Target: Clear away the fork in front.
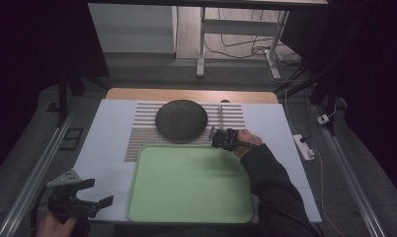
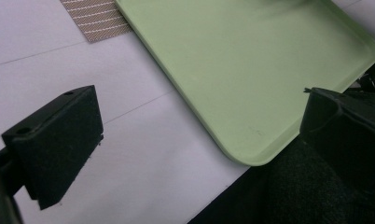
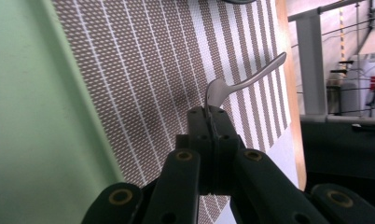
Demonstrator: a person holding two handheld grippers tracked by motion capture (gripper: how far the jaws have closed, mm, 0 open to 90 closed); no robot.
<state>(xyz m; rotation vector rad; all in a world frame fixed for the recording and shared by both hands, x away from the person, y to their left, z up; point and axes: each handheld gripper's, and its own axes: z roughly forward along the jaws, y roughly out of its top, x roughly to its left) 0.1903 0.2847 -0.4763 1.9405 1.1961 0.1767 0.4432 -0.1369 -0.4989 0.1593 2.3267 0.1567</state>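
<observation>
The right gripper sits just past the far right corner of the green tray, over the striped placemat. In the right gripper view its jaws are pressed together on the bowl end of a metal spoon, whose handle sticks out beyond the jaw tips, slanting up and away above the placemat. The tray edge runs along the left of that view. In the high view the spoon shows as a thin pale bar on the placemat, beyond the tray's far right corner and just right of the dark round dome-shaped object, which rests on the placemat behind the tray's far edge.

The left gripper hangs off the tray's near left corner, above the white table cover, in the person's left hand. Its jaws are spread wide with nothing between them. In the left gripper view the two black pads stand far apart, with the white cover and the tray's rounded corner showing between them.
</observation>
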